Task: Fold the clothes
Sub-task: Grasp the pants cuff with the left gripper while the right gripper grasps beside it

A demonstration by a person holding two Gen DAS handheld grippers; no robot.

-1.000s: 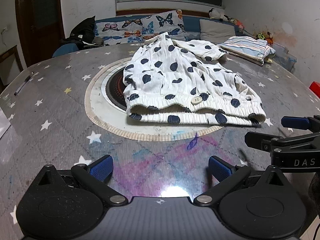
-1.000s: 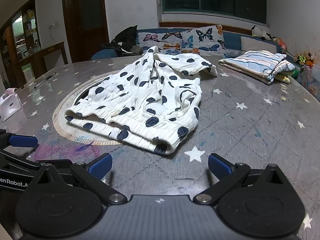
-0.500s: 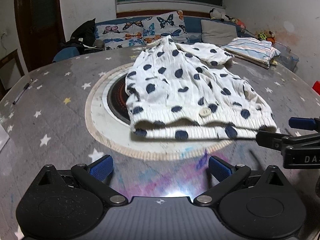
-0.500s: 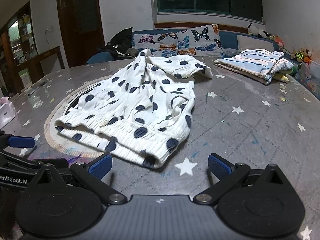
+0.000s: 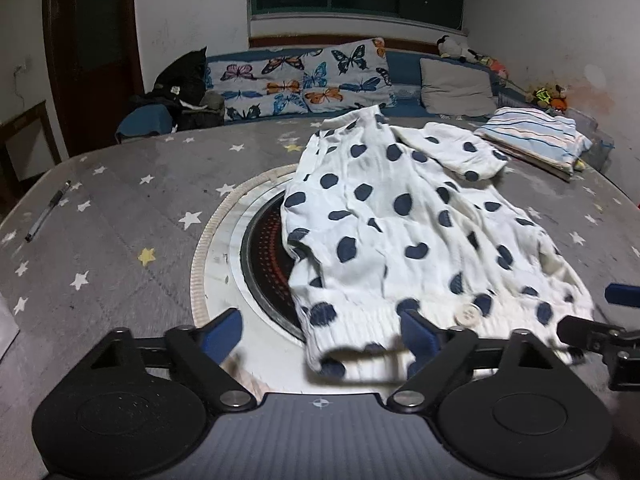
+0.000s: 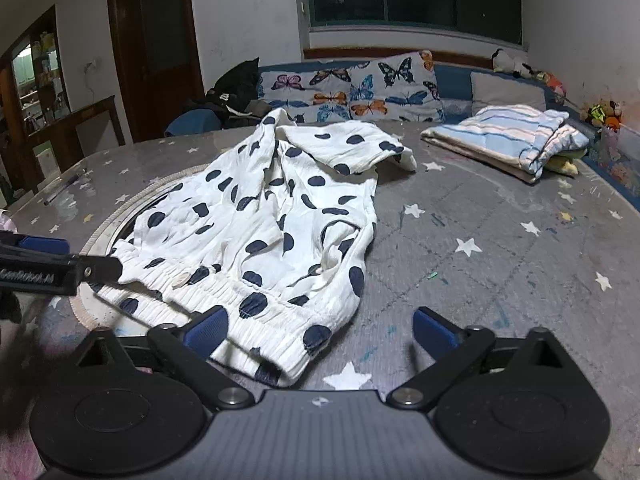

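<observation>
A white garment with navy dots [image 5: 400, 220] lies spread on the grey star-patterned table [image 5: 120, 220], its ribbed hem toward me. My left gripper [image 5: 320, 334] straddles the hem's left corner. Its jaws are closing, and the left pad [image 5: 224, 330] stands clear of the cloth. In the right wrist view the same garment [image 6: 260, 216] has its right hem corner between the fingers of my right gripper [image 6: 320, 332], whose jaws are also closing without pinching the fabric. A finger of the left gripper [image 6: 92, 270] shows at that view's left edge.
A round inset burner [image 5: 264, 256] lies partly under the garment. A folded striped cloth [image 6: 508, 136] sits at the back right and a pen [image 5: 48, 210] at the far left. A sofa with butterfly cushions [image 5: 304, 80] runs behind the table.
Both grippers have moved forward to the garment, so each hem corner now lies between a pair of fingers. Both pairs of jaws have narrowed slightly.
</observation>
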